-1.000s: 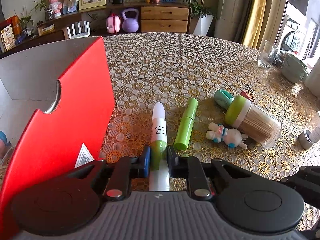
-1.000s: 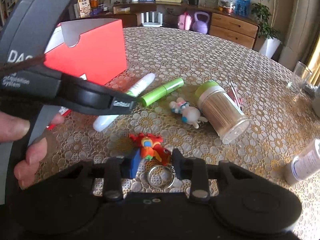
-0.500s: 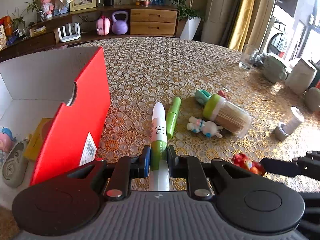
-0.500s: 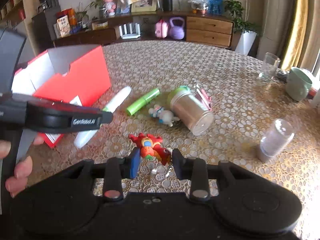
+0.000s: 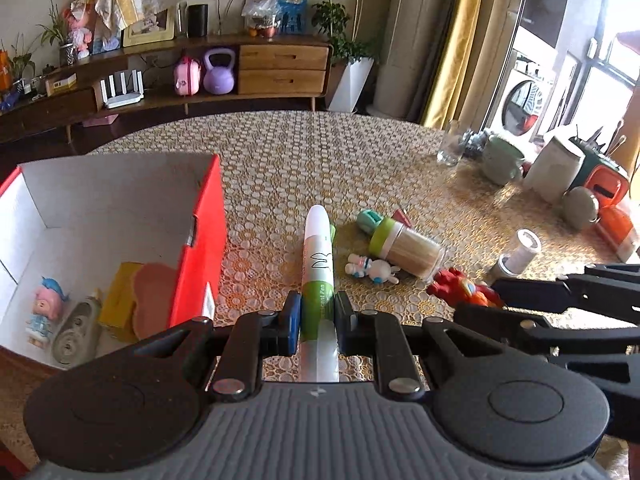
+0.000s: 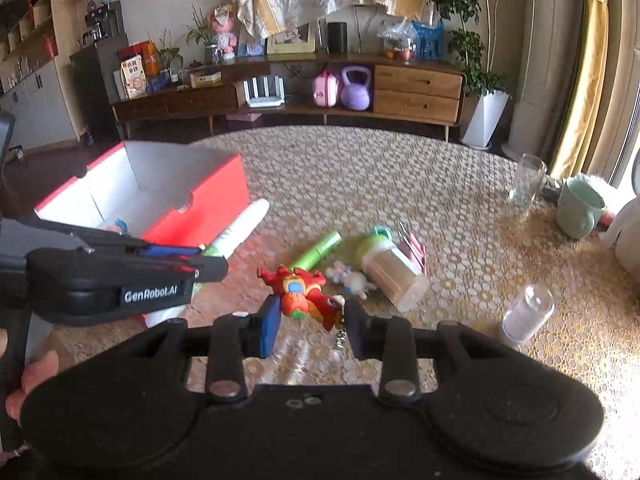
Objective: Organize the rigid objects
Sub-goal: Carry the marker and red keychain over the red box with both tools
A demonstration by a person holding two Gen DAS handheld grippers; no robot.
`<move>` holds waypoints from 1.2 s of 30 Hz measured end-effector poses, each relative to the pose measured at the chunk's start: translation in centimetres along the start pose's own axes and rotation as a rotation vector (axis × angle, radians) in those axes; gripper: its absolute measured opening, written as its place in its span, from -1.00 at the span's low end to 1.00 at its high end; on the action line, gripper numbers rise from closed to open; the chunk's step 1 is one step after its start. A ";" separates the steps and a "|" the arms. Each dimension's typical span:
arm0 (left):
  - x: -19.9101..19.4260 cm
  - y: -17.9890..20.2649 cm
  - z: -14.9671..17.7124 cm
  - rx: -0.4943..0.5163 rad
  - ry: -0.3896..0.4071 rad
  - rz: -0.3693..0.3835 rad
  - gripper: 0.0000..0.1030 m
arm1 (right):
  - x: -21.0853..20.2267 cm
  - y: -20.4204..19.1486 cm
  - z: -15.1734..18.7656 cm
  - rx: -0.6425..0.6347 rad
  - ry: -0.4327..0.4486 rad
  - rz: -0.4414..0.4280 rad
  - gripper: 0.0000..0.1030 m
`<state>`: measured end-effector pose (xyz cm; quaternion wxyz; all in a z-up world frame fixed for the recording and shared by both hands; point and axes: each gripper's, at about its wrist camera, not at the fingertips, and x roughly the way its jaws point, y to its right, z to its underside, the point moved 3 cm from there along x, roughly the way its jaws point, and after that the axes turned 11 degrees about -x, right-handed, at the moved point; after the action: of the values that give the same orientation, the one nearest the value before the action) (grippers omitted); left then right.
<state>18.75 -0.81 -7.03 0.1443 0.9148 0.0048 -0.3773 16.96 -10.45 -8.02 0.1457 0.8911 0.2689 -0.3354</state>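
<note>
Clamping a white-and-green pen [image 5: 318, 280], the left tongs [image 5: 317, 322] hovered beside the red box [image 5: 200, 256]; the right tongs [image 6: 310, 322] pinched a red toy keychain [image 6: 300, 294].

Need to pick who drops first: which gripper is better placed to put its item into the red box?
Left. The left gripper is shut on the white-green pen right beside the red box; the right gripper brackets the red toy, farther away.
</note>
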 end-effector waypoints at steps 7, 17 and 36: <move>-3.4 -1.5 -1.2 0.008 0.035 0.019 -0.66 | -1.4 -2.3 -3.1 -0.029 0.047 0.002 -0.35; -6.8 -5.9 -3.9 -0.007 0.071 0.010 -0.66 | -1.3 -6.5 -7.0 -0.100 0.088 -0.036 -0.35; -5.5 -19.1 -8.9 -0.051 0.039 -0.127 -0.66 | 5.1 -13.6 -12.4 -0.183 0.068 -0.135 -0.35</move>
<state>18.65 20.46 -2.21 0.1429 0.9159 0.0752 -0.3675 18.76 8.06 -3.44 0.1943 0.8648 0.3623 -0.2883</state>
